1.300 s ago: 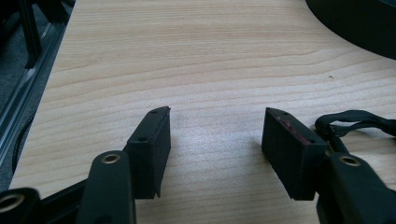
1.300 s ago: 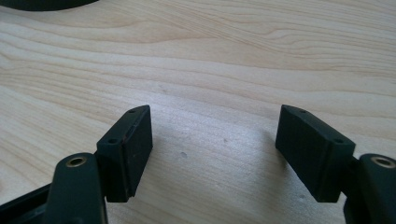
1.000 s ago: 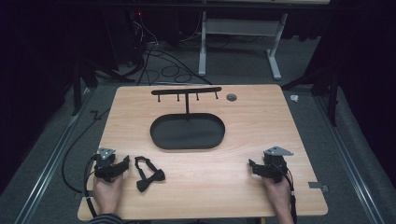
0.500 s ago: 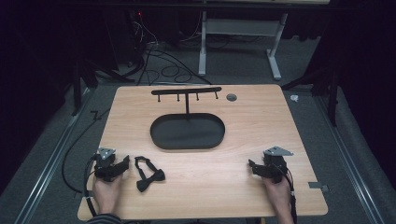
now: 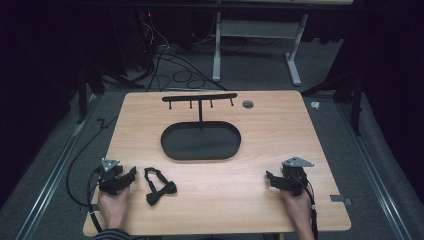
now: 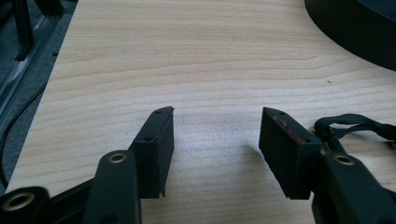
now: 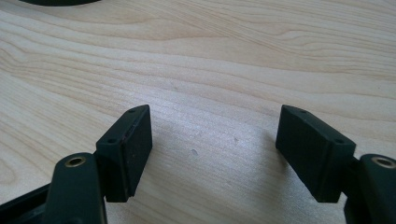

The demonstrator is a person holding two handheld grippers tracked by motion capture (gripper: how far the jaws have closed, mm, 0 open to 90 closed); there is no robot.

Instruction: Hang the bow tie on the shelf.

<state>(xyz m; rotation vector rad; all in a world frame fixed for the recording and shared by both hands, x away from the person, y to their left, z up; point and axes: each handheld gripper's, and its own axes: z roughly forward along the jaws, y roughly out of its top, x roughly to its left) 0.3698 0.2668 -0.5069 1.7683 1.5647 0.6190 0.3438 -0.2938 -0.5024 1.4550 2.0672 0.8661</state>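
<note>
Wooden table (image 5: 280,135), light grain. Black oval tray (image 5: 201,141) at centre, with a black T-shaped hook rack (image 5: 200,97) rising from its far edge; small grey disc (image 5: 247,104) on the tabletop just right of the rack's bar.

Left gripper (image 5: 131,174) resting on near-left corner of table, held in left hand (image 5: 112,205). Jaws spread wide in left gripper view (image 6: 215,133), nothing between them, bare wood in the gap.

Black bow tie (image 5: 159,185) lying flat on the table just right of left gripper, apart from it; strap end seen beside the right-side jaw (image 6: 352,125).

Right gripper (image 5: 270,177) resting on near-right area, held in right hand (image 5: 296,207). Jaws likewise spread apart (image 7: 212,140), empty, bare wood between.

Both grippers well apart from each other and from tray.
</note>
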